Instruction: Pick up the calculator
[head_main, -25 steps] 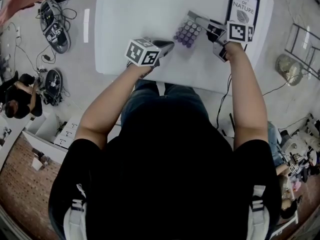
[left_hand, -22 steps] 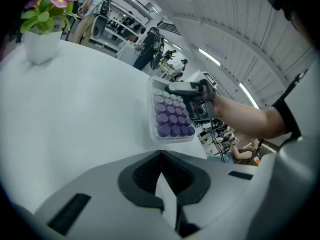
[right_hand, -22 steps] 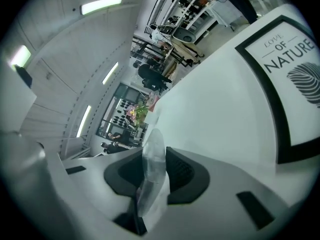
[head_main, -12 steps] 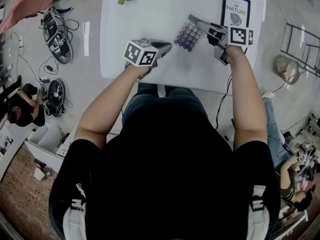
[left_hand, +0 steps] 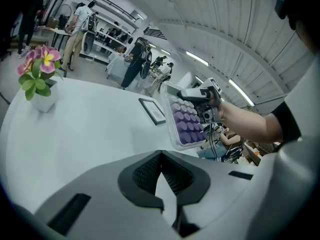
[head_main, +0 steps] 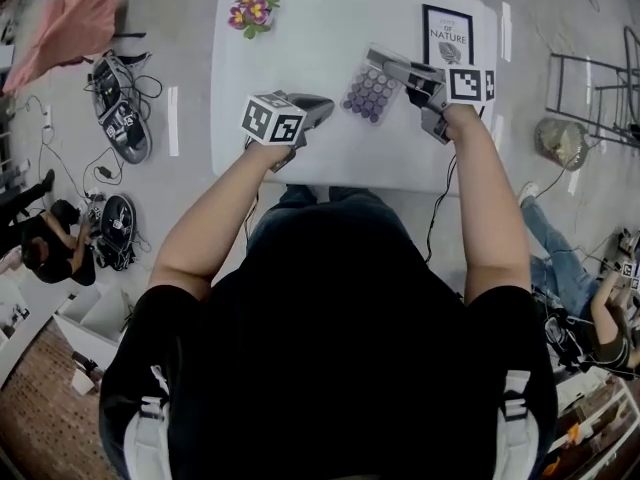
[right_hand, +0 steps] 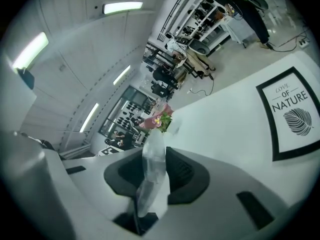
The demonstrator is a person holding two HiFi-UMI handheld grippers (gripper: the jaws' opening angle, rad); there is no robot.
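Observation:
The calculator [head_main: 372, 90], clear-cased with purple keys, hangs tilted above the white table [head_main: 300, 28], and my right gripper [head_main: 402, 68] is shut on its right edge. The right gripper view shows the calculator [right_hand: 152, 176] edge-on, pinched between the dark pads of that gripper [right_hand: 154, 169]. My left gripper [head_main: 318, 106] hovers over the table's near left part, apart from the calculator, with nothing in it. In its own view the left gripper [left_hand: 161, 156] has its pad tips touching, and the calculator [left_hand: 187, 121] is ahead to the right in the other gripper.
A small pot of pink and yellow flowers [head_main: 251, 11] stands at the table's far left corner. A black-framed print [head_main: 447, 36] lies at the far right. Cables and gear [head_main: 118, 118] lie on the floor left, a metal rack [head_main: 600, 88] stands right, and people sit on the floor on both sides.
Both grippers have risen over the table. The calculator has gone up with the right gripper, still pinched in it. The left gripper stays without a load.

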